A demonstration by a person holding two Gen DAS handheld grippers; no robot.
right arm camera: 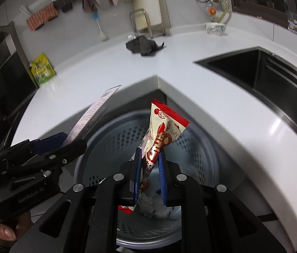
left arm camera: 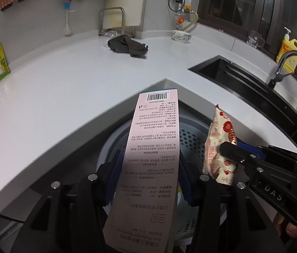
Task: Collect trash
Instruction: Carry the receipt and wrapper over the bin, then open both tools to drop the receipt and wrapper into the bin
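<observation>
Two pieces of trash are held over the bin, one in each gripper. From the left wrist view, the left gripper (left arm camera: pixel 148 168) is seen clenched on a long pink card (left arm camera: pixel 148 158), printed with text and a barcode, its blue pads pressed on the card's two long edges. The card's long axis runs straight out along the fingers, its far end reaching over the counter (left arm camera: pixel 64 97) edge, its near end hanging below the jaws. Directly under and beyond the jaws lies the round perforated bin (left arm camera: pixel 192 141), so the card is judged to be placed for a straight drop. To the right, the right gripper (left arm camera: pixel 226 151) is seen grasping a red-and-white wrapper (left arm camera: pixel 220 139), just beside the card.

From the right wrist view, the right gripper (right arm camera: pixel 149 160) is seen closed on the wrapper (right arm camera: pixel 163 130), which stands up and far from the jaws, tilted slightly right, its lower end hanging into the bin (right arm camera: pixel 199 145). White crumpled trash (right arm camera: pixel 152 206) is visible on the bin floor, under the jaws. The left gripper (right arm camera: pixel 68 145) and the card (right arm camera: pixel 93 111) are seen to the left, over the bin's left rim. Both grippers are judged about equally near the opening; release alone appears to be called for.
</observation>
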